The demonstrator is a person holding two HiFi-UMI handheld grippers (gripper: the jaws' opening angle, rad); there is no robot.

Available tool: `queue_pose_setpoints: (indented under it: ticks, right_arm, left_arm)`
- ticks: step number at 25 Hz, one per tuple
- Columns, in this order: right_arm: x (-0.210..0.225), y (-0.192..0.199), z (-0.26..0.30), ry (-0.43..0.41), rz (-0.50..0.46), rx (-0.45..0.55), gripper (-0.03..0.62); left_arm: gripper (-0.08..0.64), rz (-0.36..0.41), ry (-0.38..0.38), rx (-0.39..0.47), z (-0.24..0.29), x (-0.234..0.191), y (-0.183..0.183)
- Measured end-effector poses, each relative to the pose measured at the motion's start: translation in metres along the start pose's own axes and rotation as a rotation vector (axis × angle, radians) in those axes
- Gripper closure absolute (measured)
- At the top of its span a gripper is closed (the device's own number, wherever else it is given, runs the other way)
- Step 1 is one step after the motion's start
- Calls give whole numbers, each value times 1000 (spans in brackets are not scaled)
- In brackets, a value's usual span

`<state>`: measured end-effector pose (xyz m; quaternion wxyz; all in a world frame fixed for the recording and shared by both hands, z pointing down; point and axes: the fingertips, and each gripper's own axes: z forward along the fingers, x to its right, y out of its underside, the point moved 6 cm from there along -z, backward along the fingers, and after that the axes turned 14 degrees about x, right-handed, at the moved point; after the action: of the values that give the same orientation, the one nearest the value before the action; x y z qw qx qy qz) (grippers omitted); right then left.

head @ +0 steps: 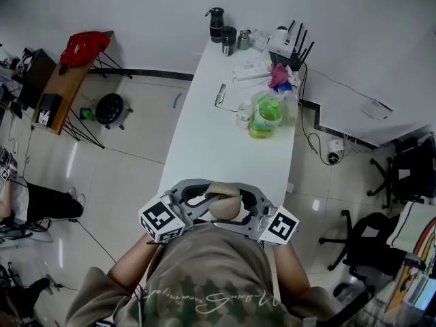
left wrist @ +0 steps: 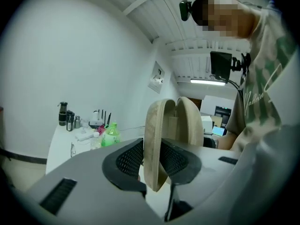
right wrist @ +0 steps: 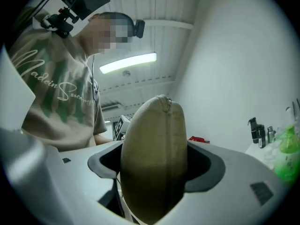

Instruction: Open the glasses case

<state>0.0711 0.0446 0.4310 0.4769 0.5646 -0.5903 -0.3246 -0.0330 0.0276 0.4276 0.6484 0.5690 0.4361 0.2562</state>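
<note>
Cloth is covering the glasses case [head: 223,199], a tan, rounded clamshell that the person is holding in the air close to the chest, above the near end of the white table [head: 204,142]. The right gripper [right wrist: 154,170] is standing wide and clasping the case across its full bulge. Both of its pads are lying on the fuzzy sides, and a stitched seam is running up over the crown. The left gripper [left wrist: 152,163] is standing much narrower, taking one thin shell by its rim between meshed black pads. They seem to be touching both faces, though how firmly is hard to judge. In the left gripper view the two halves are already gaping slightly.

The case is probably going to handle as a light, stiff shell under a soft, grippy skin: not fragile, unlikely to slip, but likely sprung at the hinge. The best holds are looking like the body on one side and the lid's free rim, opposite the hinge.

Farther along the table a green bottle [head: 264,114], a router [head: 286,46] with black aerials and dark flasks [head: 216,24] are standing.
</note>
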Motion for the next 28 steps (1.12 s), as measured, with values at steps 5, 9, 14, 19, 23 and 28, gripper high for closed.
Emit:
queue_pose_setpoints:
  ticks: [5,9,14,19,23,28]
  right_arm:
    - [12,5,-6,44,74,29,236]
    - [15,0,-3,69,68,12,229]
    - [15,-6,-6,102,71,31,225]
    - [24,-12,-9,170,175,149,222]
    - [35,-20,-9,290,-42,31,222]
    - [17,-15,27,293,-314,-195,222]
  left_arm:
    - [480,-36,-22,19,2,-6,5]
    - [479,-173,-48,70,2,-15,8]
    - [479,-227,-43,96,3,-16,9]
    - [479,-297,-58,135,-2,-22,4]
    - [477,-321,-157,175,-16,-38,1]
    - [499,-267,-298,196,-26,-52,1]
